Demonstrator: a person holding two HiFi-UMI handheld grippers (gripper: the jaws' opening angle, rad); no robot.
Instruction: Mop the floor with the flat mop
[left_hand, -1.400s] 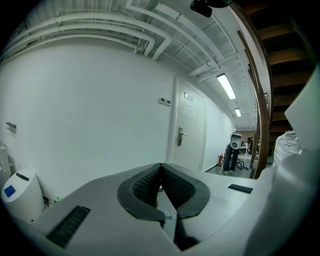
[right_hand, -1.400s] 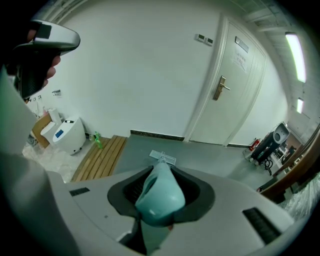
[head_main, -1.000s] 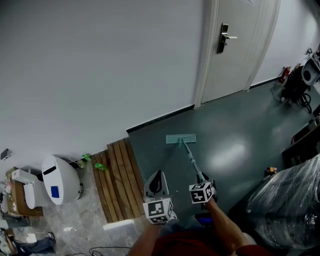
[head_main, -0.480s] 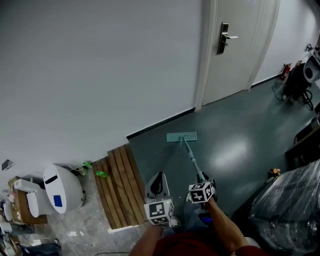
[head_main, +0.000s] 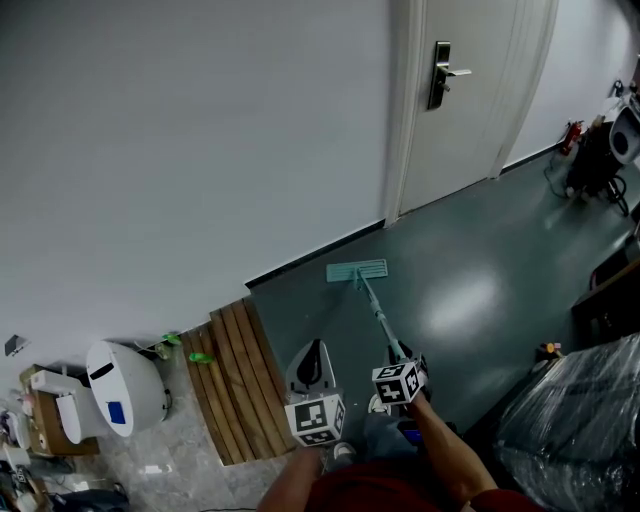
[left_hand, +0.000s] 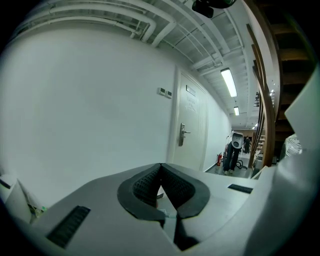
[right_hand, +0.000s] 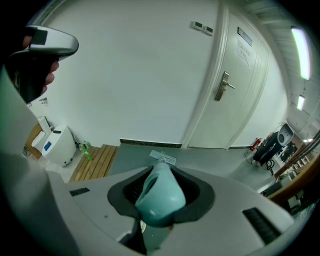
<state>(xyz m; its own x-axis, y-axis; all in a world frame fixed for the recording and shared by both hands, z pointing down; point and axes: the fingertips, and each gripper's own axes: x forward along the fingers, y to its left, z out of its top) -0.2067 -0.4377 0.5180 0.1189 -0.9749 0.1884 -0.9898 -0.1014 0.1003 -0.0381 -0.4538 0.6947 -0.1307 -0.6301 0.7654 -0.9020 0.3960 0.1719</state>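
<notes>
Dark green floor (head_main: 480, 290) runs along a white wall (head_main: 200, 130) to a closed door (head_main: 470, 90), and the person stands on it with both tools held low in front. The right gripper (right_hand: 161, 192) is clenched on the teal handle end of the flat mop (head_main: 357, 271). The pole slants forward from its jaws, and the mop head lies flat on the floor well ahead of that gripper, near the dark skirting at the foot of the wall. The left gripper (left_hand: 161, 185) sits just beside the right one, on its left, jaws closed tip to tip with nothing between them (it has no hold on the mop). Off to the left of the left gripper lies a wooden slatted board (head_main: 235, 375) with a small green bottle (head_main: 203, 357) on its outer slat. Farther left is a rounded white machine (head_main: 125, 385). To the right of the right gripper sits something bulky wrapped in clear plastic (head_main: 575, 420).
</notes>
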